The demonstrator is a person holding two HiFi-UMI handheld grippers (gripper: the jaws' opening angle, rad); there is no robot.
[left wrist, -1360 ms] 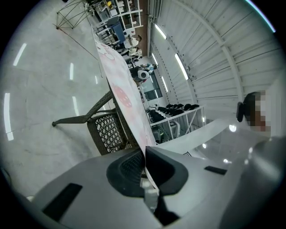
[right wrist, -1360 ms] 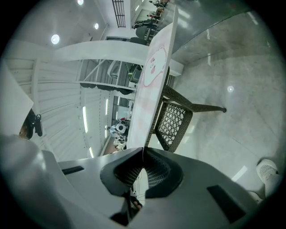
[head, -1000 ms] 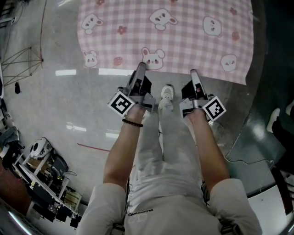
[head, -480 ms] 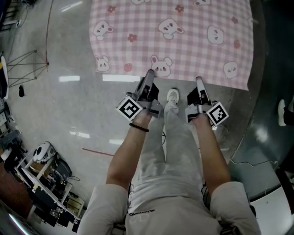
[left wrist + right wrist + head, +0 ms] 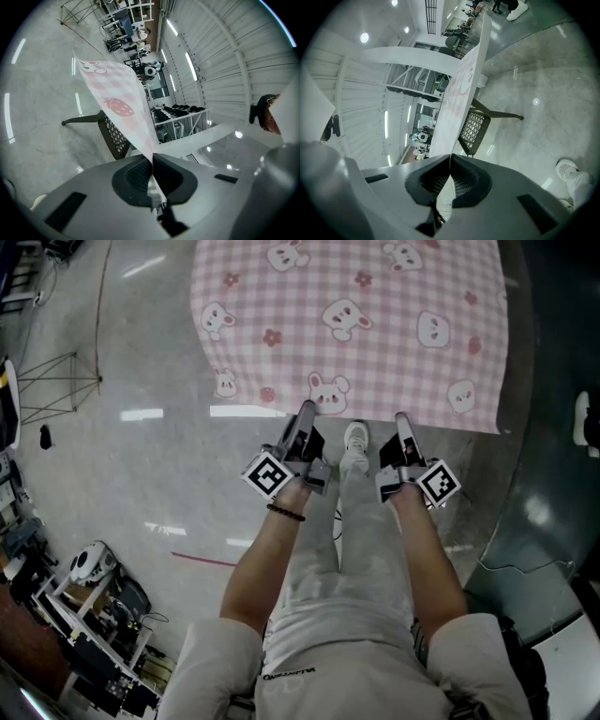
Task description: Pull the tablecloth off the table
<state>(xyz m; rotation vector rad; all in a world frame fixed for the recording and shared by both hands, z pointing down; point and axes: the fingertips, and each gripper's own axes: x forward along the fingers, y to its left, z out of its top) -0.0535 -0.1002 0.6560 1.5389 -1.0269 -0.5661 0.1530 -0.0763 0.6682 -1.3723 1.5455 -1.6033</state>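
The left gripper (image 5: 306,412) has its jaws pinched tight on the near hem of the tablecloth (image 5: 356,324). The right gripper (image 5: 401,420) is clamped just as hard on the same hem, a little further along. The pink checked cloth with its rabbit faces spreads away from both grippers, wide and flat, and from above it hides whatever is beneath it.

Just short of the hem, between the two grippers, is the person's white shoe (image 5: 354,437), with pale trouser legs behind it. A dark bracelet (image 5: 284,513) sits on the left wrist.

The gripper views show what the head view cannot. There the cloth is seen almost edge-on, running out taut from the closed pads. Under it stands a dark lattice-sided chair (image 5: 112,136) on the shiny grey floor, close below the cloth's line.

Well away from the cloth, off its left corner and level with the person's waist, an open rack (image 5: 94,610) holds a jumble of cables and gear too small to name. A white rounded object (image 5: 86,563) sits at its end. A thin red line (image 5: 202,560) marks the floor between rack and cloth.
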